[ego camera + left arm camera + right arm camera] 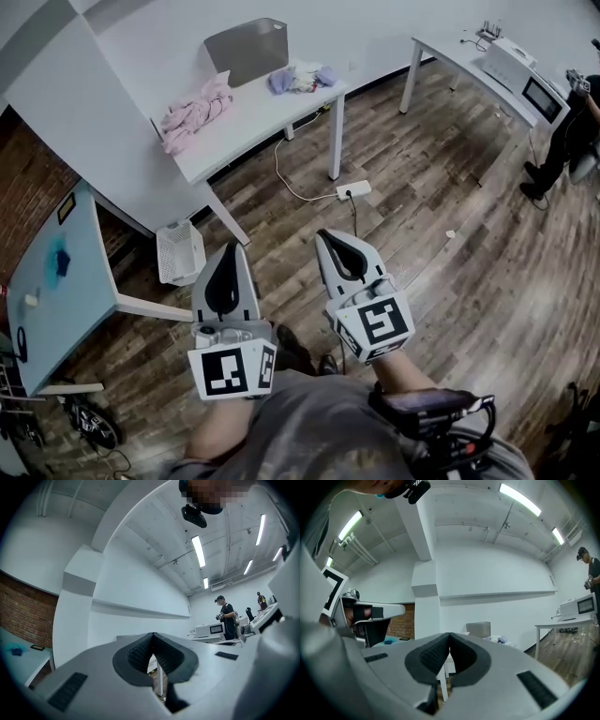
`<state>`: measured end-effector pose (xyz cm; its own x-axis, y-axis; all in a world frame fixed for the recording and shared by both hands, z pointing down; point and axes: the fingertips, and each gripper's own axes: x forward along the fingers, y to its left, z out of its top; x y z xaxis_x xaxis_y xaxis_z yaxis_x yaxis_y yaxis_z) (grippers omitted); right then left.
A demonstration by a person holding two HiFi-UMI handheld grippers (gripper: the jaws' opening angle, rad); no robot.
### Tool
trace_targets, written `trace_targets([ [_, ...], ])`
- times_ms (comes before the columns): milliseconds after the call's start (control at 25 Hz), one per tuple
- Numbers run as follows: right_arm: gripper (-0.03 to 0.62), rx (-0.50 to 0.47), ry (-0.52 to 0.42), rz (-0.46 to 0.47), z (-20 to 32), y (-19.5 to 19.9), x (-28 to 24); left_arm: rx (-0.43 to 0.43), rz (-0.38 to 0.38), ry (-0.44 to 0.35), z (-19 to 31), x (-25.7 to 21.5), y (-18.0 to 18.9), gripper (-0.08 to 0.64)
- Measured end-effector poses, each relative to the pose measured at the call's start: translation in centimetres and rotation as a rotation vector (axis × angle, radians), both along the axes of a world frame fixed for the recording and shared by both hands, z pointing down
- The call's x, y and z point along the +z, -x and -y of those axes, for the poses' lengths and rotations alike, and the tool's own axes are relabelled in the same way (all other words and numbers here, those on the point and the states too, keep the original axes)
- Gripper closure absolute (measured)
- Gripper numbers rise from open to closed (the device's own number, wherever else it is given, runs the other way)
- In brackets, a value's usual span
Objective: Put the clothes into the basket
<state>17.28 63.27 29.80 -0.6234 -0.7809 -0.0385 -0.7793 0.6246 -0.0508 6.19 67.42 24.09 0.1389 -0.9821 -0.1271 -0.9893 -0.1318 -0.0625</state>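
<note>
Clenching nothing, left gripper (pixel 229 251) and right gripper (pixel 330 240) may just shove the pink crumpled clothes (pixel 195 114), upper left, off the white table (pixel 267 111).

Two clothes piles, a pink pile (pixel 195 112) and a lilac pile (pixel 302 78); one white basket (pixel 178 251); one grey bin (pixel 246 49); one power strip (pixel 353 190).

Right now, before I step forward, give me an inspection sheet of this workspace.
Surface: white table on wood floor.
Job's things: pink clothes and purple-white pile on the table; grey bin at its back; white slatted basket on the floor.
Clutter: small blue item on the light blue table at left.
Grippers: left tool and right tool shut, empty, short of the table.
Cables: white cable leads to a power strip on the floor.
Surroundings: second table with appliance; person at right.
</note>
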Motion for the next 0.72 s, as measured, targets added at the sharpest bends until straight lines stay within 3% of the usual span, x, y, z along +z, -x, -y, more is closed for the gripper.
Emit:
trace_targets([
  [360,0.588,-0.012,0.017,-0.027,7.1,2.5,1.6,-0.006,-0.018,0.026,7.3,1.8,2.4,0.552],
  [720,0.588,-0.032,0.018,-0.045,18.0,8.6,0.8,0.005,-0.021,0.037,18.1,1.5,7.4,0.552],
])
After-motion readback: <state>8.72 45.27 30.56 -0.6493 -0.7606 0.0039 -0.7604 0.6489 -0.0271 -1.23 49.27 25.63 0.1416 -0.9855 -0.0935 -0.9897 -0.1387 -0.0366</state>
